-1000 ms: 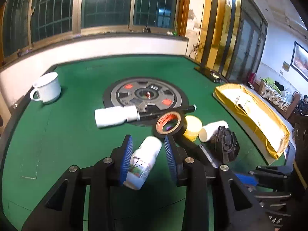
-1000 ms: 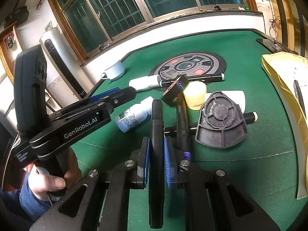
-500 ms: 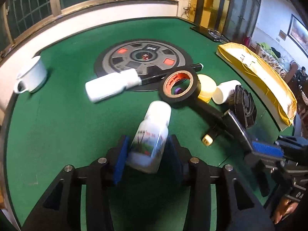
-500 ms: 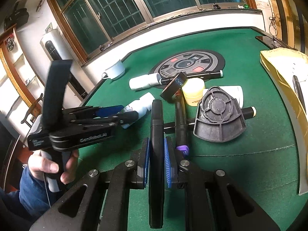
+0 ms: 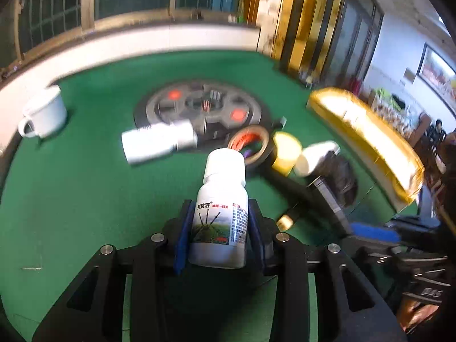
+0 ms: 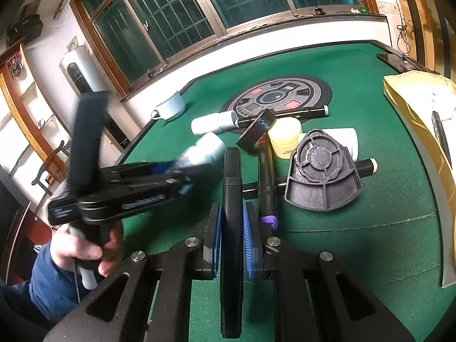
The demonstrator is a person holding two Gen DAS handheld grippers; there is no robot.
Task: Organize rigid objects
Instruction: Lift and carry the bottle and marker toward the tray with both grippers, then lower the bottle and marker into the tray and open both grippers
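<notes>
Green felt table [image 5: 71, 199], windows behind. Small white bottle [image 5: 221, 208], printed label, white cap, lifted off the felt near the table's near edge; left gripper [image 5: 218, 235] has its blue pads on both sides, jaws closing on it. Right gripper [image 6: 231, 239] clamped narrow on a flat black bar [image 6: 232, 228]. Felt open toward the left edge up to the white mug [image 5: 42, 114]. Clutter mid-table: lying white bottle [image 5: 158, 142], tape roll [image 5: 250, 145], yellow tub [image 6: 285, 136], black fan-shaped piece [image 6: 322, 176]. Left view blurred; label text unreadable.
</notes>
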